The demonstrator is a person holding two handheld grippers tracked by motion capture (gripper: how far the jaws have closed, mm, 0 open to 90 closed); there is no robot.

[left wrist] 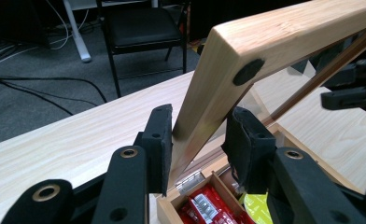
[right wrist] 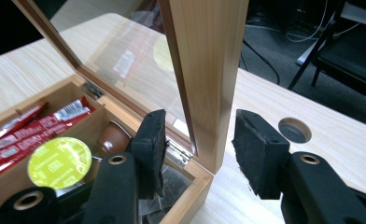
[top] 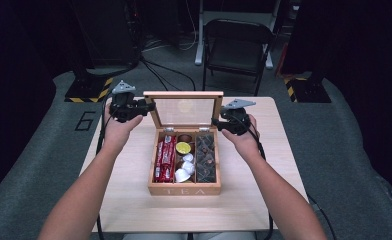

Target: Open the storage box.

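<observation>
1. A wooden tea box [top: 184,189] stood in the middle of the table [top: 129,200], its lid [top: 184,94] raised nearly upright at the far side.
2. The left gripper [left wrist: 197,140] was at the left edge of the lid; its jaws straddled the wooden frame, the left pad [left wrist: 158,140] against the wood and the right pad [left wrist: 246,144] close to the glass side, clamped on the lid.
3. The right gripper [right wrist: 197,147] sat at the right edge of the lid, its jaws on either side of the frame with a clear gap at the right pad [right wrist: 258,154], so they stood apart.
4. Inside the box lay red packets [top: 165,160] on the left, a yellow-green capsule [top: 183,148] and white cups [top: 185,167] in the middle, and dark sachets [top: 206,157] on the right.
5. A black chair [top: 236,45] stood beyond the far edge of the table.
</observation>
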